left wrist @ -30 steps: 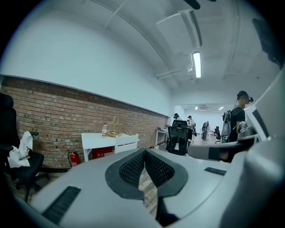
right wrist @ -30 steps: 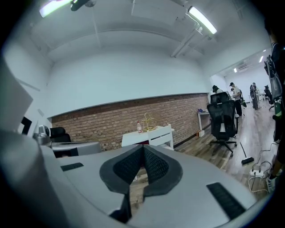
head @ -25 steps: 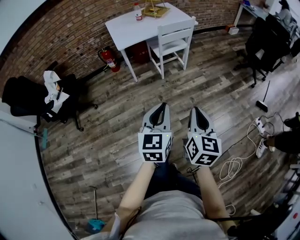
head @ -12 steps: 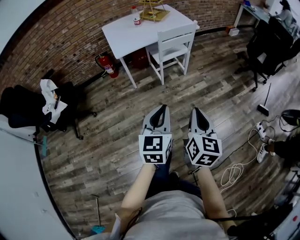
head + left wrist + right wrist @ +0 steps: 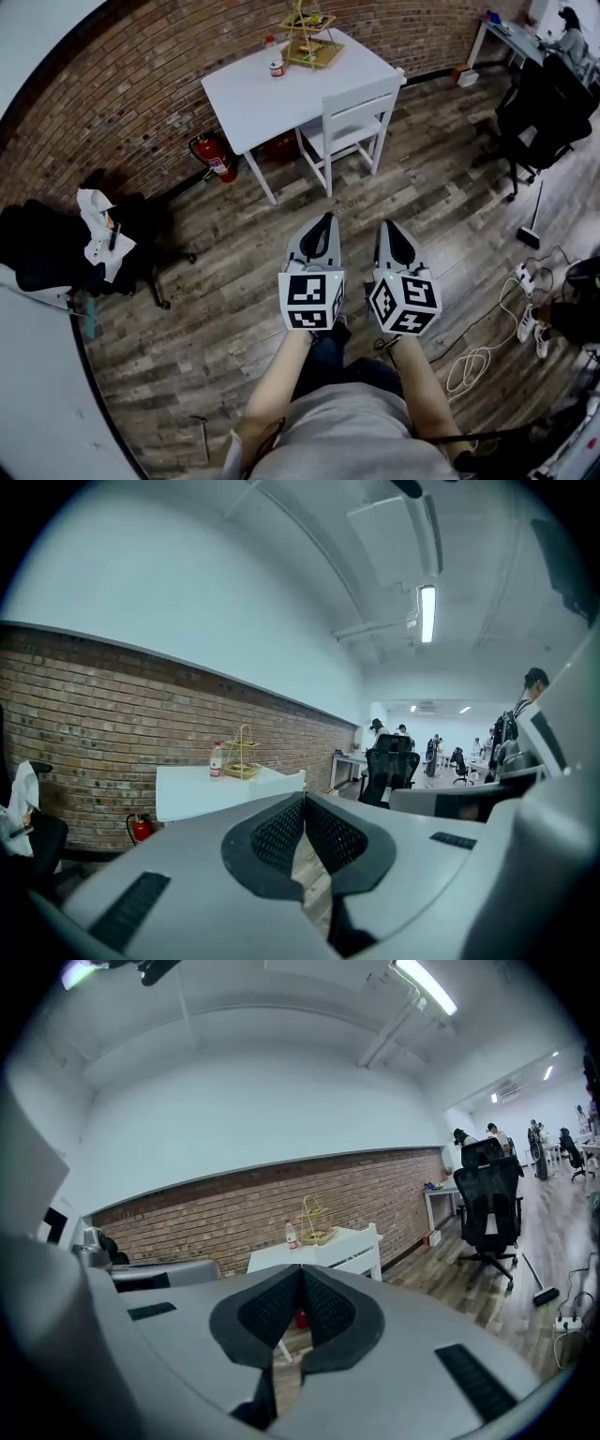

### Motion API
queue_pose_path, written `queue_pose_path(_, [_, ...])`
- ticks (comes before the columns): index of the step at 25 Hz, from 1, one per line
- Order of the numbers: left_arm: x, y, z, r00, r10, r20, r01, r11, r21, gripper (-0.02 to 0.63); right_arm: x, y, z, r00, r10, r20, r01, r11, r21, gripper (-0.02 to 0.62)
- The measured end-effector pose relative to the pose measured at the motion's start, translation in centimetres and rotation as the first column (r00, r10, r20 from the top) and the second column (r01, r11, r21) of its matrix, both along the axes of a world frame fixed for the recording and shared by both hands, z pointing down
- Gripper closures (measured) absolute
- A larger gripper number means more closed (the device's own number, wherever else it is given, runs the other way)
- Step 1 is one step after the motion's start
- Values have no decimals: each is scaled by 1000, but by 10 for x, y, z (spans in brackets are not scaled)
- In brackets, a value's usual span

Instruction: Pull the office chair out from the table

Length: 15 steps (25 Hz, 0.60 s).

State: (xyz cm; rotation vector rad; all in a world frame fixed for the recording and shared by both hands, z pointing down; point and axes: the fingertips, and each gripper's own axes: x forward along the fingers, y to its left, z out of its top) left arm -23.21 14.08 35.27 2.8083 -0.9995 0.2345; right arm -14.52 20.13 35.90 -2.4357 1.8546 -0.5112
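White wooden chair (image 5: 349,120), slatted back: upper centre of head view, seat tucked partly under the white rectangular table (image 5: 248,89) that stands against the red brick wall (image 5: 122,84). Left gripper (image 5: 321,227) and right gripper (image 5: 388,230): side by side at frame centre over the grey wood-plank floor (image 5: 234,281), well apart from the chair. Both jaw pairs closed tip to tip, nothing between them. Red fire extinguisher (image 5: 214,157) just left of the table.
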Motion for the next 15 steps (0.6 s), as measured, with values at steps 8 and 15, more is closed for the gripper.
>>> queue_pose_path(8, [18, -49, 4, 1000, 22, 4, -22, 1000, -7, 592, 11, -49, 4, 1000, -1, -3, 1, 1000, -15, 581])
queue_pose_path(15, [38, -75, 10, 1000, 18, 9, -18, 1000, -25, 591, 34, -73, 8, 1000, 8, 8, -7, 1000, -30, 581])
